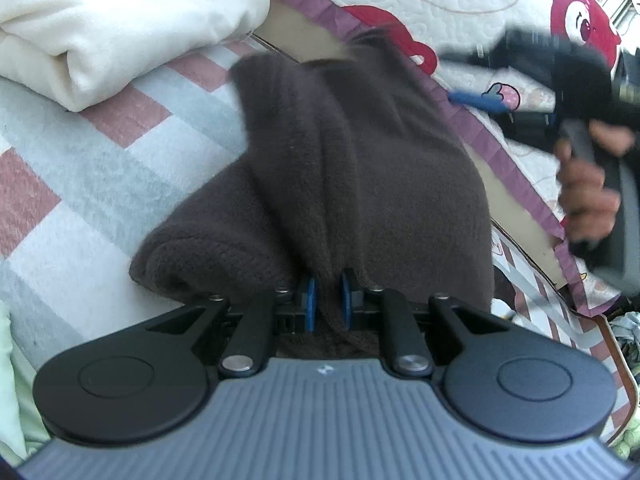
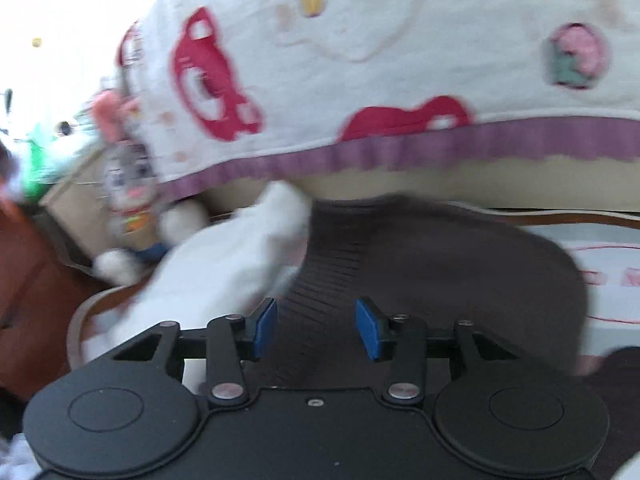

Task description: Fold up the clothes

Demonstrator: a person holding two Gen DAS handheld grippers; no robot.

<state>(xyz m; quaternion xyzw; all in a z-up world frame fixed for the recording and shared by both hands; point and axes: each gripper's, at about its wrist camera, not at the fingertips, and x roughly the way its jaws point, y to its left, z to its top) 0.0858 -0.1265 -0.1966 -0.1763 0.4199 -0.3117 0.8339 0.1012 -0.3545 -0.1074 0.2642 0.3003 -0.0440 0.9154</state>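
While the left gripper (image 1: 327, 300) pinches the brown sweater (image 1: 360, 168), the right gripper (image 2: 316, 328), half open and empty, should regrip the ribbed hem squarely.

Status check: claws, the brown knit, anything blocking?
Left claw shut on dark brown knitted garment. Right claw open above its ribbed edge. Folded cream fleece cloth lies beside it, not blocking.

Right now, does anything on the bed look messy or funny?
Yes. The brown sweater is bunched in a rumpled heap, not flat, pinched by the left gripper. The white garment beside it is neatly folded.
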